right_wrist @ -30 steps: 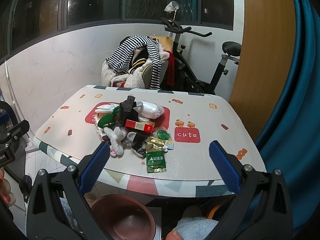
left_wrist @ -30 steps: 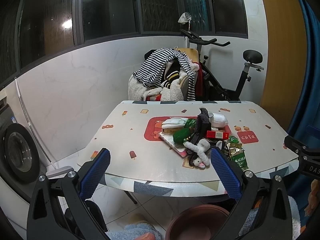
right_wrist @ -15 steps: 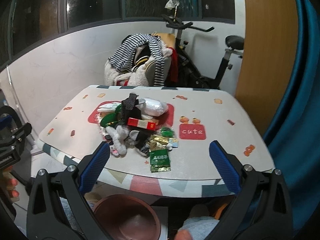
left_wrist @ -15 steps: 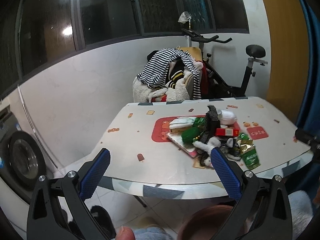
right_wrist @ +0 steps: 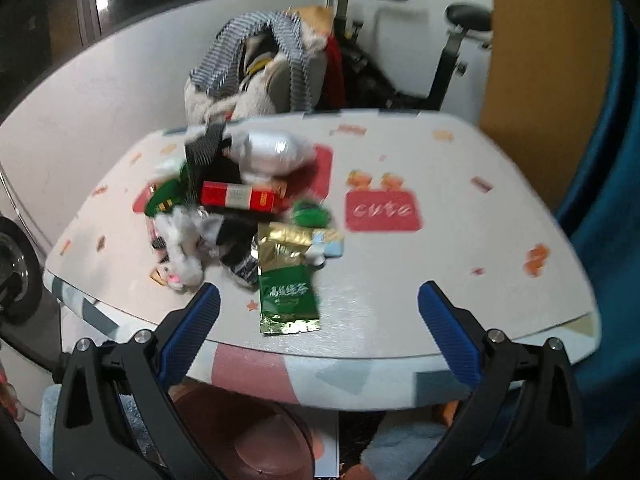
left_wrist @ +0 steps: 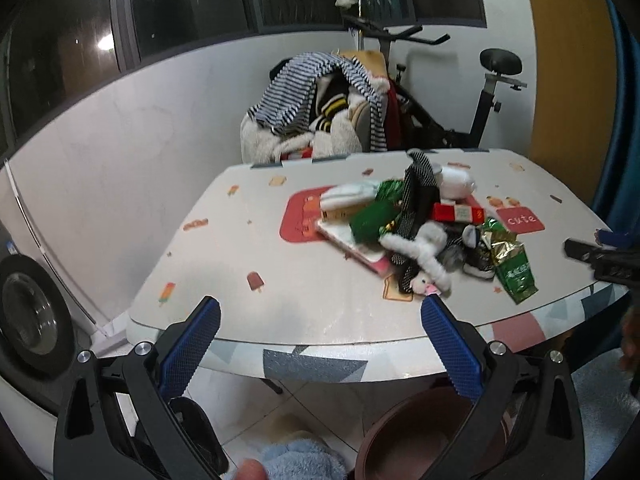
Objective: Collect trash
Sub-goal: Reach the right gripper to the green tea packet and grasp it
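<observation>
A pile of trash and odds lies on the patterned table [left_wrist: 312, 292]: a green tea packet [right_wrist: 287, 300] [left_wrist: 514, 270] nearest the front edge, a red box [right_wrist: 240, 197] [left_wrist: 458, 213], a white plastic bag [right_wrist: 272, 152], a green wrapper [left_wrist: 370, 220], a white plush toy [left_wrist: 424, 258] [right_wrist: 182, 248]. A brown basin [right_wrist: 256, 444] [left_wrist: 424, 436] stands on the floor under the table's front edge. My left gripper [left_wrist: 320, 348] is open and empty, short of the table. My right gripper [right_wrist: 320, 340] is open and empty, just before the tea packet.
A chair heaped with striped clothes [left_wrist: 320, 112] and an exercise bike [left_wrist: 472, 112] stand behind the table. A washing machine [left_wrist: 24, 308] is at the left, a blue curtain [right_wrist: 600, 160] at the right.
Both grippers have moved forward and closer to the table; the trash pile looms larger. The right view has tilted down toward the tea packet. Both stay open.
</observation>
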Available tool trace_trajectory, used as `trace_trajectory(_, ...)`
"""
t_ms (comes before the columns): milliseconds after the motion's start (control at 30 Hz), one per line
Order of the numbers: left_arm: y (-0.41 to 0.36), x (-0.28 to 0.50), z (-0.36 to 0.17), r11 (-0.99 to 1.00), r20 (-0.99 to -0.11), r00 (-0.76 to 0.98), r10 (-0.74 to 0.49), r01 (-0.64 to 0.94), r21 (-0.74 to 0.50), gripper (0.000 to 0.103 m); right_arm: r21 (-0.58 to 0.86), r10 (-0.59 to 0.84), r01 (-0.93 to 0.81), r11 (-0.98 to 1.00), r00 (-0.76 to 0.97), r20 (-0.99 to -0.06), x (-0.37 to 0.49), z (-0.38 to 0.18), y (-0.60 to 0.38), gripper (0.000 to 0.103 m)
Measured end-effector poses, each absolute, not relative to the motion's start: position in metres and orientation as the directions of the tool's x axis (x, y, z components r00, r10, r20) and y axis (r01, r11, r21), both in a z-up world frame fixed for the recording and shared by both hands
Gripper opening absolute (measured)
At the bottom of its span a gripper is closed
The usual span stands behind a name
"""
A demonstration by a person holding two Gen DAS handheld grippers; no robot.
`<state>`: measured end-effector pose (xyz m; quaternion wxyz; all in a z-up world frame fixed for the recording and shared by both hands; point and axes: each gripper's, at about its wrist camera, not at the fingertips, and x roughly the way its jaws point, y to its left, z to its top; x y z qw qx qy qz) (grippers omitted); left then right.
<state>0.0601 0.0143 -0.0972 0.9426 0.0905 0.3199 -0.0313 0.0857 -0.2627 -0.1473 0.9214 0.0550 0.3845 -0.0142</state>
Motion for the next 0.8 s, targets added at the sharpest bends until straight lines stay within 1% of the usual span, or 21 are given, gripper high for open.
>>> trace_trajectory(133,0.023,0.076,-0.107,0.99,-0.626,0.78,0.002,0.086,0.111,0.098,0.037,-0.004,0.047,0.998,0.675,-0.738,0.118,-0.179,-0.247,0.097)
trace_trajectory(233,0.03,0.085,-0.112,0.996,-0.636,0.771,-0.01,0.067,0.065,0.098,0.055,0.0,0.065,0.996,0.644,-0.765,0.141,-0.199,-0.244,0.095)
trace_trajectory(300,0.033,0.09,-0.115,0.998,-0.644,0.764,-0.023,0.059,0.035,0.098,0.077,0.013,0.077,0.994,0.623,-0.782,0.152,-0.21,-0.24,0.091)
trace_trajectory(367,0.034,0.094,-0.117,0.998,-0.65,0.759,-0.03,0.053,0.015,0.097,0.074,0.015,0.073,0.995,0.601,-0.799,0.161,-0.219,-0.235,0.083)
trace_trajectory(400,0.034,0.094,-0.118,0.999,-0.652,0.757,-0.031,0.052,0.013,0.095,0.068,0.016,0.066,0.995,0.593,-0.805,0.164,-0.223,-0.232,0.081)
trace_trajectory(433,0.033,0.095,-0.119,0.998,-0.653,0.756,-0.033,0.055,0.013,0.092,0.075,0.027,0.057,0.996,0.594,-0.804,0.164,-0.223,-0.231,0.076)
trace_trajectory(467,0.032,0.095,-0.12,0.998,-0.655,0.754,-0.034,0.059,0.016,0.087,0.081,0.036,0.049,0.995,0.595,-0.803,0.163,-0.222,-0.23,0.066)
trace_trajectory(500,0.032,0.095,-0.121,0.998,-0.657,0.753,-0.034,0.063,0.021,0.085,0.084,0.047,0.034,0.996,0.597,-0.801,0.161,-0.22,-0.229,0.059)
trace_trajectory(533,0.032,0.095,-0.122,0.998,-0.658,0.752,-0.033,0.065,0.025,0.08,0.072,0.043,0.025,0.997,0.597,-0.801,0.158,-0.218,-0.228,0.05)
trace_trajectory(567,0.032,0.096,-0.123,0.997,-0.661,0.749,-0.037,0.069,0.022,0.074,0.054,0.03,0.022,0.998,0.602,-0.798,0.153,-0.215,-0.227,0.046)
trace_trajectory(600,0.032,0.096,-0.125,0.997,-0.664,0.747,-0.044,0.073,0.016,0.072,0.052,0.031,0.017,0.998,0.611,-0.791,0.148,-0.212,-0.227,0.042)
trace_trajectory(633,0.033,0.097,-0.127,0.997,-0.669,0.741,-0.058,0.08,0.002,0.067,0.057,0.037,0.013,0.998,0.618,-0.785,0.144,-0.21,-0.227,0.039)
trace_trajectory(667,0.033,0.098,-0.129,0.996,-0.674,0.735,-0.073,0.086,-0.014,0.062,0.065,0.044,0.011,0.998,0.625,-0.779,0.139,-0.207,-0.228,0.022)
trace_trajectory(700,0.033,0.099,-0.13,0.996,-0.678,0.73,-0.084,0.09,-0.027,0.06,0.076,0.053,0.009,0.997,0.629,-0.776,0.135,-0.203,-0.231,0.019)
trace_trajectory(767,0.032,0.1,-0.132,0.993,-0.685,0.72,-0.11,0.101,-0.053,0.053,0.09,0.059,0.016,0.996,0.641,-0.766,0.128,-0.197,-0.236,0.018)
trace_trajectory(800,0.031,0.101,-0.133,0.992,-0.687,0.717,-0.12,0.106,-0.062,0.051,0.101,0.066,0.017,0.995,0.653,-0.755,0.124,-0.193,-0.239,0.018)
